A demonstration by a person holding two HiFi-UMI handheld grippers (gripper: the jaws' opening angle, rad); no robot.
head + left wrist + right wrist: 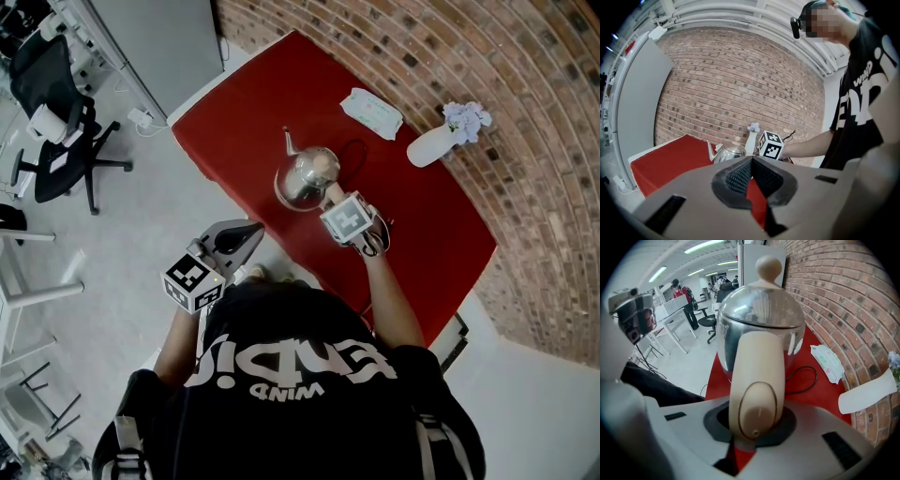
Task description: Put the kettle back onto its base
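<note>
Head view: the steel kettle (307,176) is over the red counter (234,103), with the right gripper (330,197) at its handle. The left gripper (246,232) hangs beside the counter's edge. Left gripper view: its fingers (736,177) are clenched together, empty. Right gripper view: the 2 fingers grasp the kettle's cream handle (757,376)

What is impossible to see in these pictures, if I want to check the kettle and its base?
Base: in the head view the kettle covers whatever lies under it; in the right gripper view the kettle's body and handle block it. Only a black cord shows.
Kettle's bottom: no view shows it, so resting or lifted is unclear.
Print on the white packet: too small in the head view.
</note>
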